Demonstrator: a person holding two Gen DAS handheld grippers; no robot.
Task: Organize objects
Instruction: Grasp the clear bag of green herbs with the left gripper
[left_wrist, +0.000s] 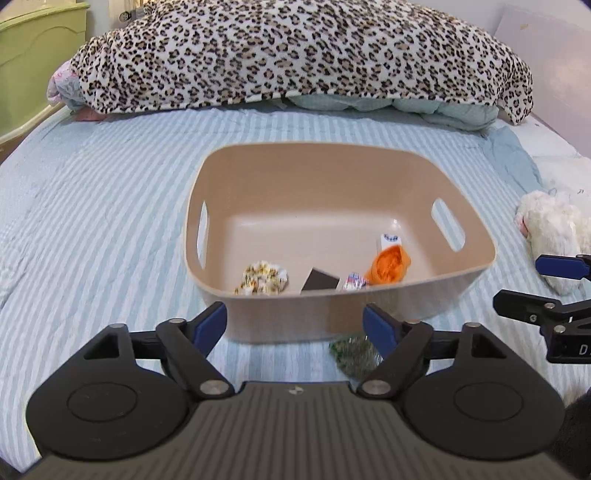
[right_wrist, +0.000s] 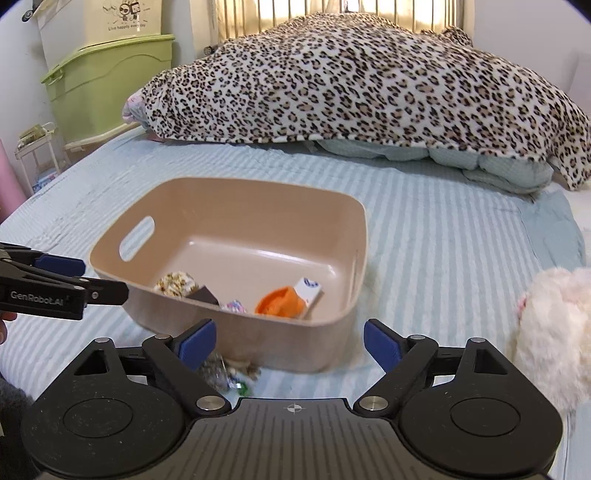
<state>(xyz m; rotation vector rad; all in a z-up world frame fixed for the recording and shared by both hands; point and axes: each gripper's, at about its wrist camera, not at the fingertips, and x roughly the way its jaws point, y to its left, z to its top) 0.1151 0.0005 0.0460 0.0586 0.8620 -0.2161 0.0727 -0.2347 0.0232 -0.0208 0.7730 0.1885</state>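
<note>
Green-speckled packet (left_wrist: 354, 354) lies on the bed (left_wrist: 92, 221) closest to the lens, just beside the near wall of the beige bin (left_wrist: 332, 314), outside it. Blurred in both views; in the right wrist view it sits partly behind that claw's left finger pad. Cannot tell exactly what it is.

Left claw (left_wrist: 294, 320): jaws spread wide, holding nothing, aimed at the bin's near wall with the packet near its right finger. Right claw (right_wrist: 289, 343): also wide open and empty, low over the bed in front of the bin, white plush toy (right_wrist: 546, 332) to its right.

Bin contents, along the near side: floral scrunchie (left_wrist: 263, 282), dark card or small box (left_wrist: 320, 283), small printed wrapper (left_wrist: 354, 282), orange piece (left_wrist: 388, 266), white carton (left_wrist: 389, 242) behind it. 5 items in.

Outward: striped blue bed cover, leopard blanket (left_wrist: 295, 55) heaped at the head, green storage box (right_wrist: 107, 85) off the bed's edge.

Step judged: gathering loose items into the bin, between grasps. 2 things appear left out, packet and plush. Next move likely calls for dropping 1 claw over the packet, closing on a thin crinkly edge against soft bedding, then lifting clear of the bin wall.
</note>
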